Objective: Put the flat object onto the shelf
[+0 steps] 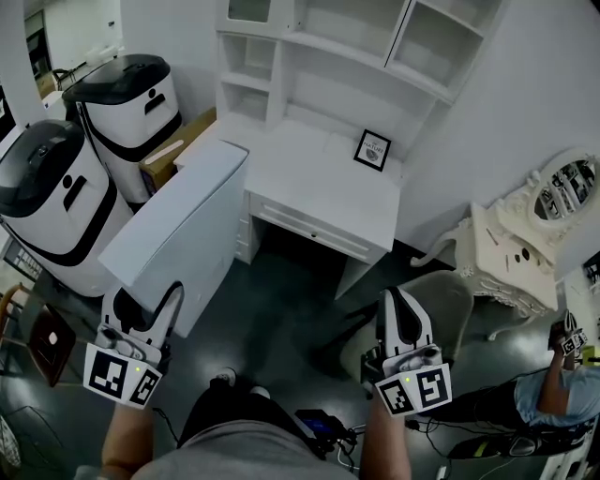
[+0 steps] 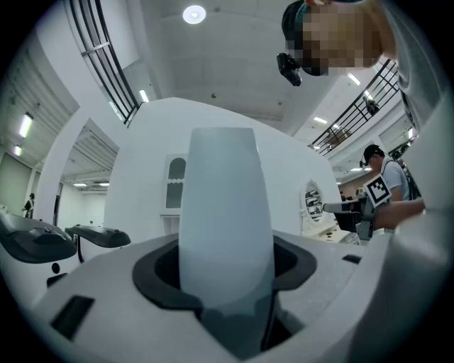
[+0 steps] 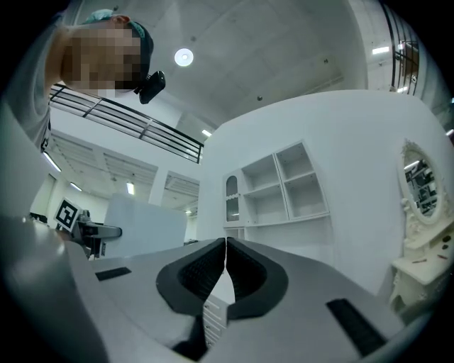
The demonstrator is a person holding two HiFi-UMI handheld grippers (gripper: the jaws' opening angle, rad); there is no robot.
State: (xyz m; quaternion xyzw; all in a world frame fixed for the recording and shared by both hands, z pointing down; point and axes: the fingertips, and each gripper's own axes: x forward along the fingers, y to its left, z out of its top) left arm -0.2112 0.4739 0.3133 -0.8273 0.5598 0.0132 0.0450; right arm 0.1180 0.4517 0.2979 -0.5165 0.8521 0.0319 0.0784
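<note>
A large pale grey flat board [image 1: 178,225] stands on edge, reaching from my left gripper [image 1: 145,302] up toward the white desk [image 1: 319,178]. The left jaws are shut on the board's near edge. In the left gripper view the board [image 2: 223,213] rises as a tall pale slab between the dark pads [image 2: 156,273]. My right gripper [image 1: 400,305] hangs low at the right, apart from the board, with its jaws shut and nothing between them [image 3: 225,266]. The white shelf unit [image 1: 347,28] sits on top of the desk; its open compartments [image 3: 284,188] show in the right gripper view.
A small framed picture [image 1: 372,150] stands on the desk. Two white bins with black lids [image 1: 56,197] [image 1: 131,103] and a cardboard box [image 1: 178,145] stand at the left. An ornate white vanity with a mirror [image 1: 534,234] is at the right, with another person [image 1: 553,394] beside it.
</note>
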